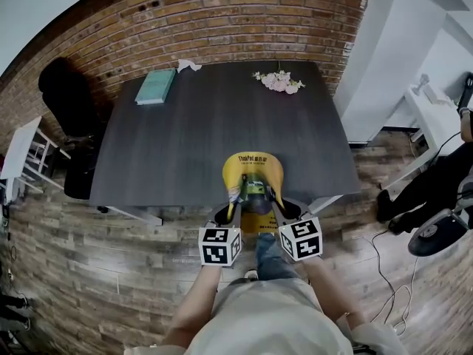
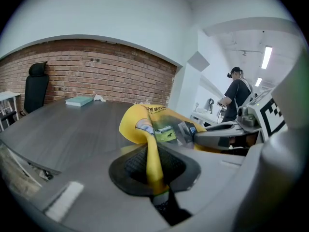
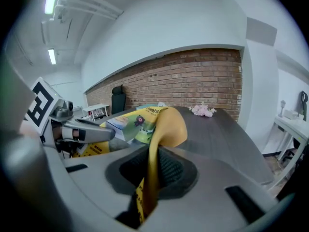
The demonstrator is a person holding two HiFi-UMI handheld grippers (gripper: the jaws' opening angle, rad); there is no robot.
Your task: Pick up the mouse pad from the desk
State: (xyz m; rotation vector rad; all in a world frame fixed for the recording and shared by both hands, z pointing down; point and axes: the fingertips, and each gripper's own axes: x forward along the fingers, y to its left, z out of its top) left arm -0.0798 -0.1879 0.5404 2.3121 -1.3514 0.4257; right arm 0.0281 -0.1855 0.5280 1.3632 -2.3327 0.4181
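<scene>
Over the desk (image 1: pixel 185 139) edge, my left gripper (image 1: pixel 233 202) and right gripper (image 1: pixel 278 202) each clamp the curled mouse pad (image 1: pixel 253 170), whose thin edges could slip free if I pull unevenly.

We see a yellow mouse pad (image 1: pixel 253 170), green-printed; a dark grey desk (image 1: pixel 185 139); teal book (image 1: pixel 156 86) at eleven o'clock; pink flowers (image 1: pixel 278 81) at one.
</scene>
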